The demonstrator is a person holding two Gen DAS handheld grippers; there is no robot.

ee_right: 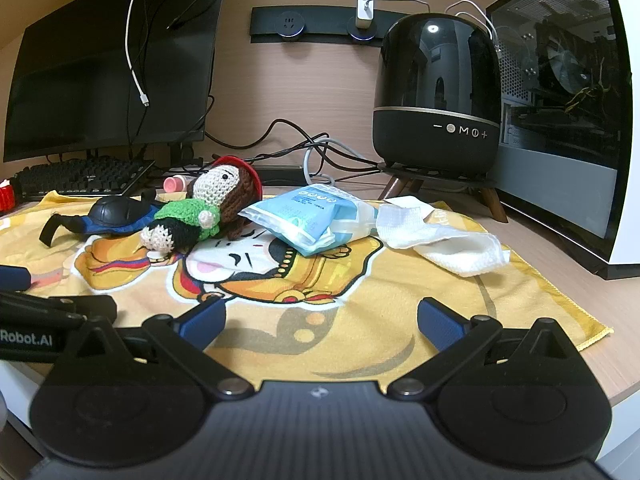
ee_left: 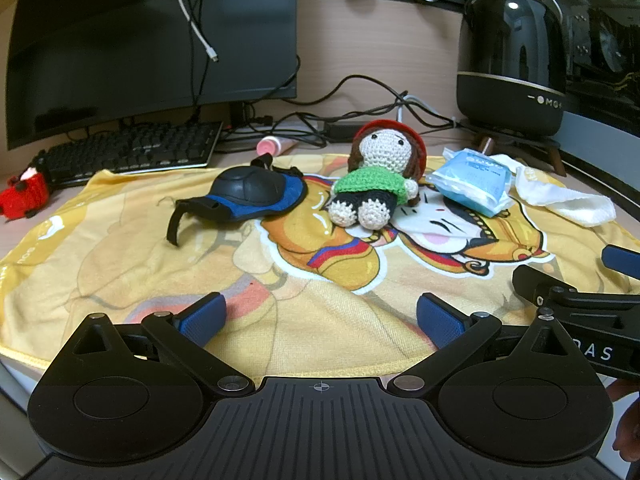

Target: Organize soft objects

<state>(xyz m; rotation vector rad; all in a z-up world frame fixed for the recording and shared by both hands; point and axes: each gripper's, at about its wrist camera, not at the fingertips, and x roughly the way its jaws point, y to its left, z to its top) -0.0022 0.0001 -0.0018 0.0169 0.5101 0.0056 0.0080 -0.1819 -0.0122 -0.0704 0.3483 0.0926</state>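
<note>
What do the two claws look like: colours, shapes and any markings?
Both look alike. The left claw and the right claw have black link arms with silver pivot pins, two round black discs on a ribbed black base, and blue textured pads. White lettering marks their sides: "Robot.AI" on the left one, seen from the right wrist.

"Robot.AI" on left gripper (ee_right: 26,338), "− M +" signs on black speaker (ee_right: 436,96)
</note>
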